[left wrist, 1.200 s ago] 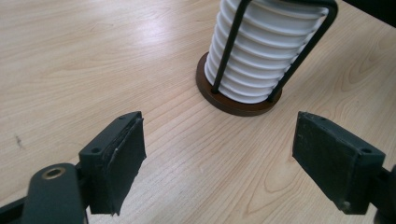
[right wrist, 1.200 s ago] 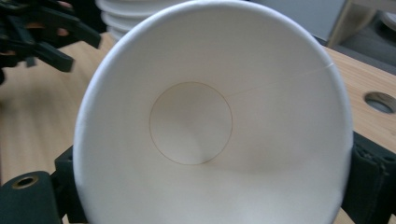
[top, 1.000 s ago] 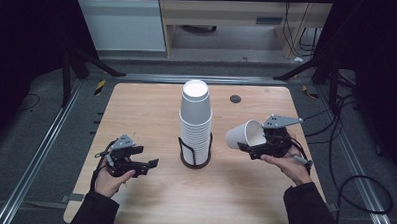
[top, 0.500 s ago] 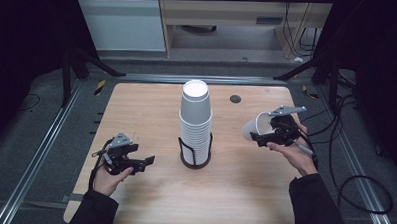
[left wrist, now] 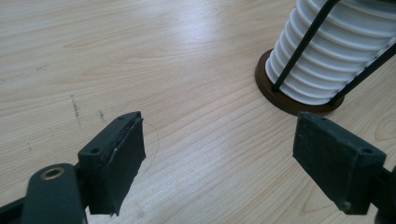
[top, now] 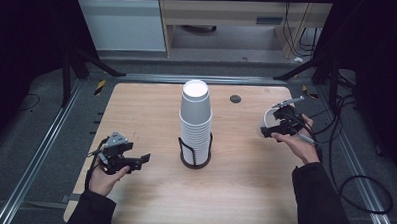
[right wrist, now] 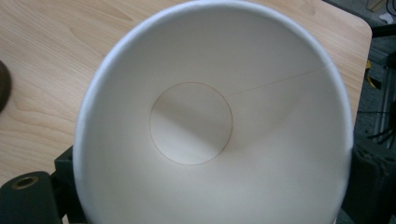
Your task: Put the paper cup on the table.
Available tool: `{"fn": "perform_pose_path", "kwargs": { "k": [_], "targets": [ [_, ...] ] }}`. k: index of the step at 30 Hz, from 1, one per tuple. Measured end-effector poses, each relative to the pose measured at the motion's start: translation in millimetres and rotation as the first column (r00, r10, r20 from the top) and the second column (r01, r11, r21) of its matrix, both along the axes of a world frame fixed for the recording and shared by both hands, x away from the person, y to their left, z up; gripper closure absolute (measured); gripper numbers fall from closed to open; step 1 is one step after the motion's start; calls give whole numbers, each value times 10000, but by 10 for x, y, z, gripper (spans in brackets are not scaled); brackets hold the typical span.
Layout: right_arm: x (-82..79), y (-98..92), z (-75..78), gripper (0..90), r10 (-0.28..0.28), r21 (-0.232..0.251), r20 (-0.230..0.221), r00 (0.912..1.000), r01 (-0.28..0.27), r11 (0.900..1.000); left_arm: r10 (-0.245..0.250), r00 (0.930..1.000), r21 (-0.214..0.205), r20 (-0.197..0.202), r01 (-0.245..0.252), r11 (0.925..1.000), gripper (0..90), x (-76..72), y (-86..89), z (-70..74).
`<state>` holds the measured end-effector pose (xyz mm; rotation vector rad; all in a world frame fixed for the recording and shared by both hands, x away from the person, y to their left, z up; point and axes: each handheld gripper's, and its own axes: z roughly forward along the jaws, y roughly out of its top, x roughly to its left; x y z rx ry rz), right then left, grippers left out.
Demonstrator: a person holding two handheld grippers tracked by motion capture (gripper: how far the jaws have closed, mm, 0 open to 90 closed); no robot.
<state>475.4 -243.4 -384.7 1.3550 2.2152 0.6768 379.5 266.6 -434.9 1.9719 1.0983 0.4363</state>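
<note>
No writing or brand can be read anywhere. At the left, the left gripper [top: 134, 161] rests low over the table [top: 152, 100], its jaws wide apart with nothing between them, pointed toward the cup stack [top: 196, 123] in its wire holder [top: 195, 159] at mid-table. At the right edge, the right gripper [top: 275, 128] is clamped on the sides of a single white cup [right wrist: 210, 126], held above the table with its mouth tipped up, well apart from the stack.
</note>
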Motion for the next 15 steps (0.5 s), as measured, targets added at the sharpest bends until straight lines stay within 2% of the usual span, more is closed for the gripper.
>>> {"fn": "perform_pose_path", "kwargs": {
  "k": [2, 7, 13, 15],
  "targets": [
    [32, -9, -32, 89, -66, -8, -207, 9998, 66, 10000, 45, 10000, 89, 19, -45, 9999, 161, -1, 8, 5],
    [96, -11, -94, 88, -71, -588, -671, 9977, 31, 9983, 120, 9999, 70, 42, -120, 9999, 160, -7, 23, 18],
    [161, 4, -124, 87, 33, -726, -1193, 9929, -120, 9973, 163, 9999, 114, 26, -164, 9998, 161, -6, 39, 22],
    [164, 11, -135, 87, 22, -755, -1228, 9924, -115, 9971, 154, 9999, 163, 14, -154, 9997, 160, -3, 41, 15]
  ]
}}
